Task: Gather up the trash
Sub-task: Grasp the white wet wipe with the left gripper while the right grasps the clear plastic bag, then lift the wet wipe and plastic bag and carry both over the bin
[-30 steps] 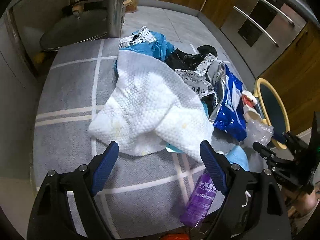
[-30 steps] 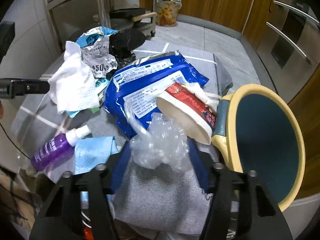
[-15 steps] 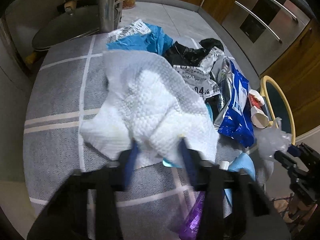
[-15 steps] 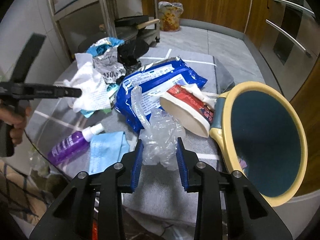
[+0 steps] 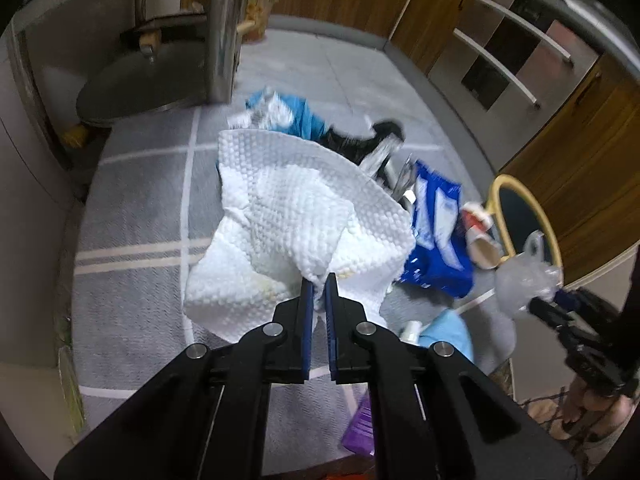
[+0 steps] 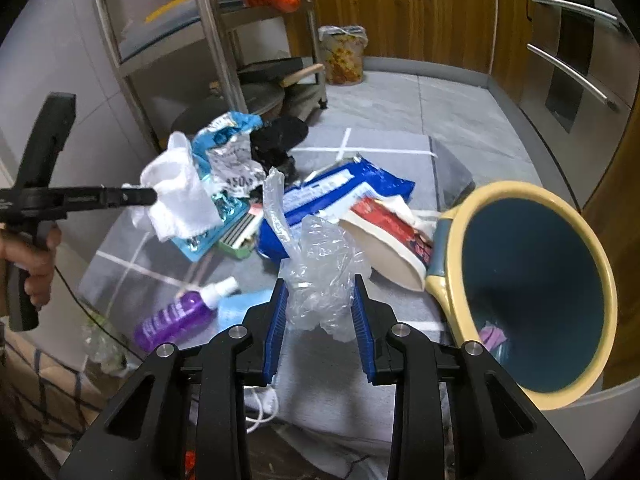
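The left gripper [image 5: 319,280] has its 2 blue pads nearly together, pinching a fold of the white paper towel [image 5: 304,216]; its jaws have just been closing on that fold, and the towel hangs bunched from the tips, lifted off the grey checked mat [image 5: 136,208]. In the right wrist view the same towel [image 6: 180,196] dangles at 9 o'clock from the thin black tips of that gripper, with a hand [image 6: 34,264] wrapped round its handle at the left edge. The right gripper [image 6: 320,284] is partly closed, its pads pressing both sides of a crumpled clear plastic bag [image 6: 320,276] whose tail sticks up toward 12 o'clock. At 3 o'clock from the bag stands the yellow-rimmed bin [image 6: 452,240], tilted, its dark blue inside facing the camera with a small scrap at the bottom. The rest of the trash lies on the mat from 10 to 1 o'clock: a blue wrapper [image 6: 340,188], a red and white paper cup [image 6: 384,244] on its side touching the bin's rim, a crumpled foil packet [image 6: 232,160], and something black [image 6: 280,140]. At 8 o'clock lie a purple spray bottle [image 6: 176,316] and a light blue cloth [image 6: 244,304].
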